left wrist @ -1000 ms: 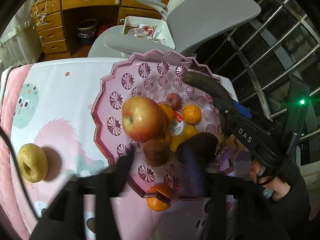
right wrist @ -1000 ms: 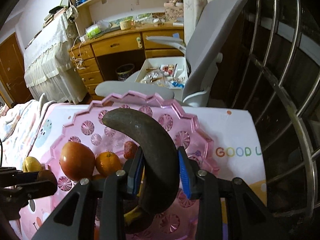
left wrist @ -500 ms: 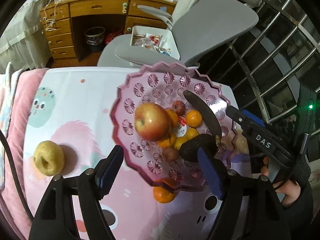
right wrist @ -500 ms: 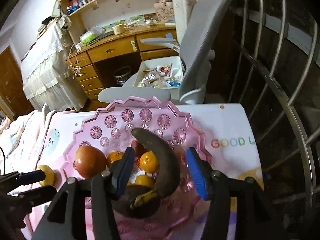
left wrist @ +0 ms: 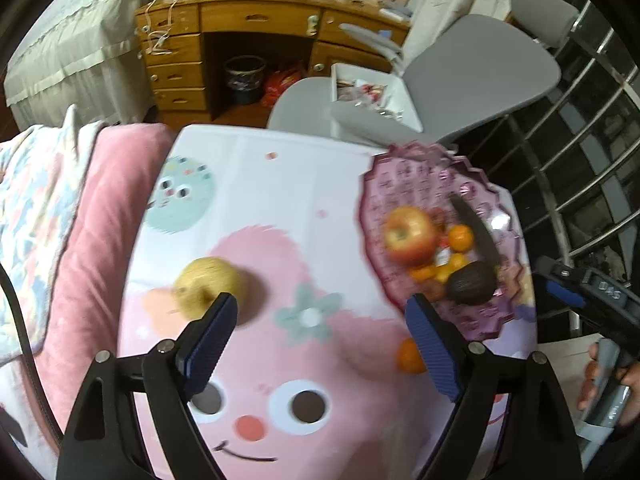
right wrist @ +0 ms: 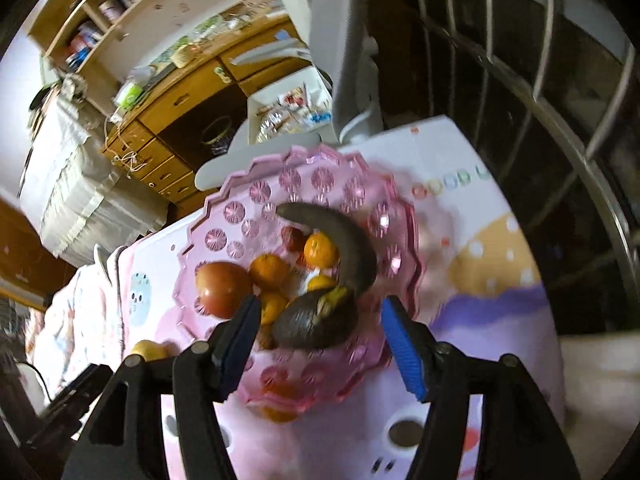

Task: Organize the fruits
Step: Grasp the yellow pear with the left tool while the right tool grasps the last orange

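A pink plastic plate (left wrist: 374, 184) (right wrist: 224, 200) holds a red apple (left wrist: 408, 234) (right wrist: 222, 288), small oranges (right wrist: 320, 250), a blackened banana (left wrist: 476, 232) (right wrist: 340, 236) and a dark oval fruit (left wrist: 472, 282) (right wrist: 312, 320). A yellow fruit (left wrist: 208, 286) (right wrist: 148, 350) lies alone on the tablecloth. Another orange (left wrist: 408, 356) sits by the plate's near rim. My left gripper (left wrist: 320, 320) hovers over the cloth just right of the yellow fruit, its jaws opening and empty. My right gripper (right wrist: 320, 316) hangs above the dark fruit, its jaws opening and touching nothing.
The cartoon tablecloth (left wrist: 280, 240) ends at a pink blanket (left wrist: 100, 220) on the left. A grey office chair (left wrist: 460, 80) with a white box (left wrist: 372, 92) stands behind, beyond it a wooden desk (left wrist: 248, 28). A metal railing (right wrist: 540, 80) runs along the right.
My right gripper has opened and let go of the blackened banana, which now lies in the plate, and has risen. My left gripper has opened wider and moved left, toward the yellow fruit.
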The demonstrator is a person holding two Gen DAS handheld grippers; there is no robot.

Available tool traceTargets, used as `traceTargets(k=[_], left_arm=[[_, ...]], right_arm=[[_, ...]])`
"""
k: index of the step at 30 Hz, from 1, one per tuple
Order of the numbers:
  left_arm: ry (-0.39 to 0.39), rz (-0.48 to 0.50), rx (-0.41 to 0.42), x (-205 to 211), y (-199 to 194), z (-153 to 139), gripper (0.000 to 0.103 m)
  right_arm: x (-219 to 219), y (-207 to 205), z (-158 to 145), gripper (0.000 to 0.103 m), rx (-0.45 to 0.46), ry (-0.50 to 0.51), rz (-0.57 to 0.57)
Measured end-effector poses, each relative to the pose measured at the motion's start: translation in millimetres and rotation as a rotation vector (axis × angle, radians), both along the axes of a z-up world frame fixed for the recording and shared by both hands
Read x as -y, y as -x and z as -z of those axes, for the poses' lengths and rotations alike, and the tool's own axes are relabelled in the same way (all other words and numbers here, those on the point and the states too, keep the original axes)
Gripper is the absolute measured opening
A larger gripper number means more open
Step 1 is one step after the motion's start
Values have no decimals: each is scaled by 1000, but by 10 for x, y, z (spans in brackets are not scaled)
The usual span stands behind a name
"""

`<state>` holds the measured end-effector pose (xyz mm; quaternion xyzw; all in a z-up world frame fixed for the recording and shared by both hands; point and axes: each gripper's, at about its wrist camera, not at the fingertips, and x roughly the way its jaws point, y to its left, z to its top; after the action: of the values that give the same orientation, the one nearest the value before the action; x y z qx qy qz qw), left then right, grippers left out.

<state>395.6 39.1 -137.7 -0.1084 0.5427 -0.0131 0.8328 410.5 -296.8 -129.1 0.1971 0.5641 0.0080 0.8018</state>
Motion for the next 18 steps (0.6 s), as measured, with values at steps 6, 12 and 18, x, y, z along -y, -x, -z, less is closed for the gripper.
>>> traceTargets(k=[6, 12, 18], left_arm=[[-22, -5, -52, -331, 38, 114, 87], [-21, 9, -98, -543, 7, 278, 90], [-26, 11, -138, -702, -83, 515, 91]], right_arm=[[-132, 186, 31, 70, -86, -24, 71], [-288, 345, 118, 73, -195, -31, 118], [-404, 475, 317, 74, -293, -68, 163]])
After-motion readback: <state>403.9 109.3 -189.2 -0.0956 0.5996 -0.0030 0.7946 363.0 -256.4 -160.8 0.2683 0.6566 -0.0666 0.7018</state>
